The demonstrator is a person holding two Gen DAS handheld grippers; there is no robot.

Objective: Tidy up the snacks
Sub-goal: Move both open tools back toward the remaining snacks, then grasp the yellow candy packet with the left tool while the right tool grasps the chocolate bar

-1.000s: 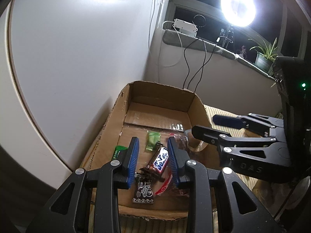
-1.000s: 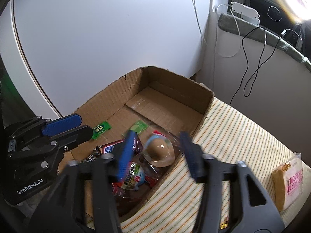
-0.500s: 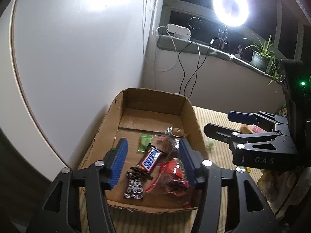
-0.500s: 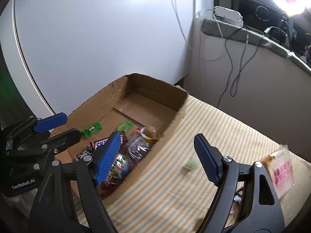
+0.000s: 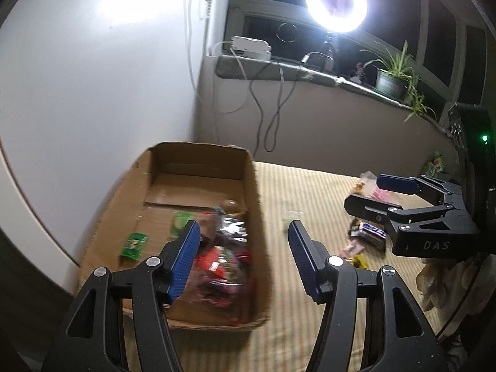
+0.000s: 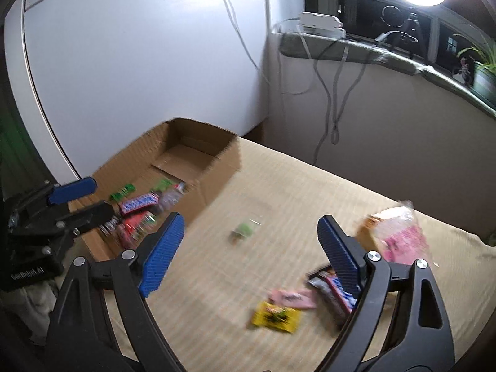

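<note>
Both claws withdrawn from box (image 5: 198, 192); left claw (image 5: 241, 260) wide, empty; right claw (image 6: 251, 248) opening, empty, "DAS".

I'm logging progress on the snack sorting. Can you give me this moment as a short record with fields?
container: cardboard box, open top, on striped cloth
in box: several wrapped snacks
outside box: yellow packet, pink packet, pink-and-clear bag, small green sweet
left gripper: jaws apart, nothing between
right gripper: jaws opening, nothing between
</note>
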